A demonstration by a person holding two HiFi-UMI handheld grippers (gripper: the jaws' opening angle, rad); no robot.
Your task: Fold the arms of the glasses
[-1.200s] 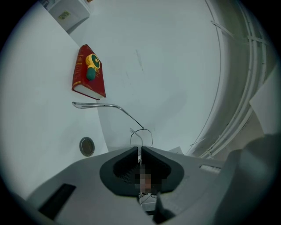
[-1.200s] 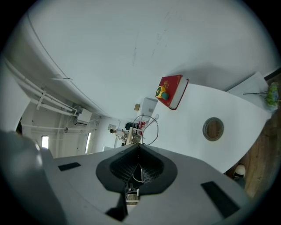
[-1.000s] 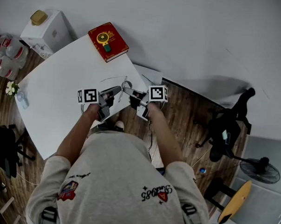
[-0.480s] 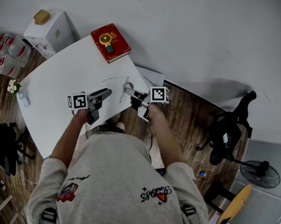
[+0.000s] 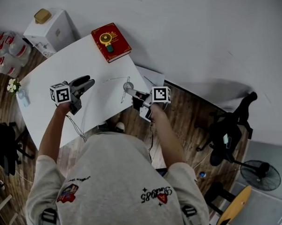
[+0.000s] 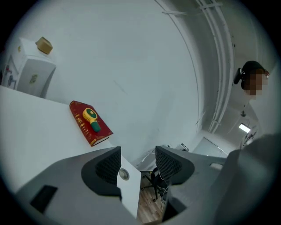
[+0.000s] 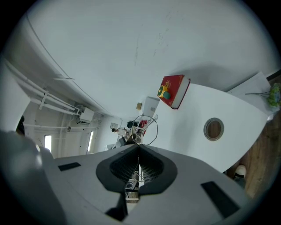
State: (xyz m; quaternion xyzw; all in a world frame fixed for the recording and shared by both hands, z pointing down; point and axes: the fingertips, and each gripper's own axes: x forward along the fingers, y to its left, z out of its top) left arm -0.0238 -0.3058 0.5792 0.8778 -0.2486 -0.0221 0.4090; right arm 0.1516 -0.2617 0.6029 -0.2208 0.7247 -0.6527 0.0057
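**Left claw off the frame**

Keeps thin wire-framed glasses (image 5: 127, 86) pinched in the pressed-together right gripper (image 5: 132, 92), over the right edge of the white table (image 5: 54, 78). Has just spread the left gripper (image 5: 86, 82), empty, and swung it away leftward. Probably ends one arm's fold; unconfirmed.

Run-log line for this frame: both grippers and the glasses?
left hand-held gripper: open, jaws just been opening, nothing between, clear of glasses | right hand-held gripper: shut on glasses | glasses: held over table
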